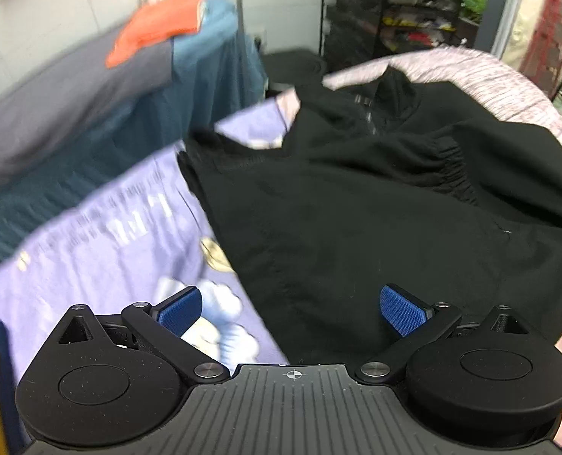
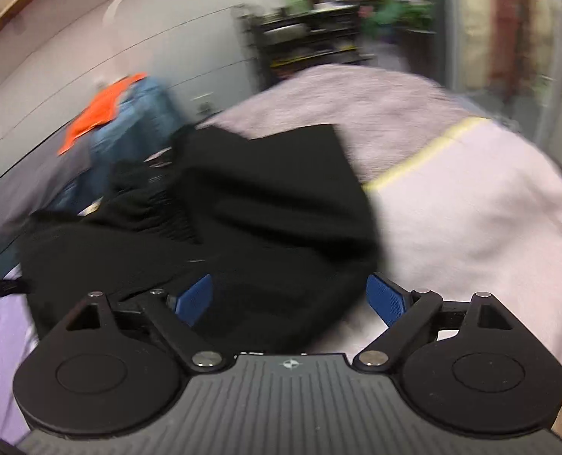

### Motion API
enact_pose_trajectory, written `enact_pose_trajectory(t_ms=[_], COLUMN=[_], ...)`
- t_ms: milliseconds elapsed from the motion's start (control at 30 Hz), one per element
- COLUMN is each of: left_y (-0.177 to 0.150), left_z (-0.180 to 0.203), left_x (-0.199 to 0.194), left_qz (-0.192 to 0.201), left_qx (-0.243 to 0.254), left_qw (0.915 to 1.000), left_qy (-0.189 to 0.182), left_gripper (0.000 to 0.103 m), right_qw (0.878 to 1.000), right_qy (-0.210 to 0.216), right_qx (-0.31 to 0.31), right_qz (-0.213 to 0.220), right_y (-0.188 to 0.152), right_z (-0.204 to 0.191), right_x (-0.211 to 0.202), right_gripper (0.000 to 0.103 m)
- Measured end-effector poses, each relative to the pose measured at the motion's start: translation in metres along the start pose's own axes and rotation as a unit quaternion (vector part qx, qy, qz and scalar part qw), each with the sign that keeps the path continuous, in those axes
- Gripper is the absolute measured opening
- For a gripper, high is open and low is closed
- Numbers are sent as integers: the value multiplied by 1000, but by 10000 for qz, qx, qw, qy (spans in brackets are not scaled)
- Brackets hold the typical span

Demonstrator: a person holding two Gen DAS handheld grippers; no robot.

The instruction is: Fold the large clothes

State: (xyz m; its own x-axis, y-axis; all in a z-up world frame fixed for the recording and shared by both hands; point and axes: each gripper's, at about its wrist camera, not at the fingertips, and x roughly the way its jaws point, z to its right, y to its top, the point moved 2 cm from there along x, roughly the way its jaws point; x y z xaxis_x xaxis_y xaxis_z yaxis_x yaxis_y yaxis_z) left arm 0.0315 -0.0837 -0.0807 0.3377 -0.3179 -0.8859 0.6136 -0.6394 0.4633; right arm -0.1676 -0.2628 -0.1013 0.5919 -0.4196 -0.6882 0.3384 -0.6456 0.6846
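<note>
A large black jacket [image 1: 357,197] lies crumpled on the bed, with an elastic cuff [image 1: 448,167] and collar showing. My left gripper [image 1: 292,309] is open and empty, just above the jacket's near left edge. In the right wrist view the same black jacket [image 2: 266,204] lies in folds ahead. My right gripper [image 2: 290,297] is open and empty, over the jacket's near right part. Both views are blurred by motion.
The bed has a purple printed sheet [image 1: 102,250] on the left and a pale pink blanket [image 2: 470,220] with a yellow stripe on the right. An orange cloth [image 1: 156,26] lies on blue and grey fabric behind. Dark shelving [image 1: 391,11] stands at the back.
</note>
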Motion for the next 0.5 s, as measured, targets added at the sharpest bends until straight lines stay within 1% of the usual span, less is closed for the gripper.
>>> enact_pose_trajectory(t_ms=[33,67,100,167,200,267,333,367,400,433,500], left_y=[0,1,0,-2,-4,-7,-12,-15,-21,-26,-42], left_z=[1,1,1,4,8,18,23,25,27,30,39], left_x=[11,21,28,37,38,39,32,26,19,15,5], left_qz=[-141,-228,-260,-169,-80,-73,-2,78,142,137,38], left_qx=[-132,-277,-473,-815,-856,-764,-778,-740,-656,-571,-409], left_qw=[9998,9993,9983,9950,9943,9955,9954,9955,9956,9961,9961], left_qy=[-45,-100,-215,-553,-628,-557,-558,-583,-652,-664,-782], left_gripper=[103,103,103,103,103,103,103,88,76,71,69], right_qw=[9996,9987,9982,9975,9971,9961,9951,9947,9942,9939,9935], right_qy=[219,339,369,458,550,738,811,830,852,871,950], right_qx=[-176,-358,-475,-529,-497,-442,-516,-571,-620,-643,-565], right_qz=[-88,-108,-88,-134,-162,-179,-226,-222,-207,-210,-274], right_y=[3,5,8,13,14,16,21,24,27,31,41], right_z=[-11,-23,-32,-48,-53,-59,-61,-62,-61,-61,-59], right_x=[5,8,13,21,24,27,35,38,41,45,56], right_gripper=[90,90,91,93,93,93,93,93,93,93,93])
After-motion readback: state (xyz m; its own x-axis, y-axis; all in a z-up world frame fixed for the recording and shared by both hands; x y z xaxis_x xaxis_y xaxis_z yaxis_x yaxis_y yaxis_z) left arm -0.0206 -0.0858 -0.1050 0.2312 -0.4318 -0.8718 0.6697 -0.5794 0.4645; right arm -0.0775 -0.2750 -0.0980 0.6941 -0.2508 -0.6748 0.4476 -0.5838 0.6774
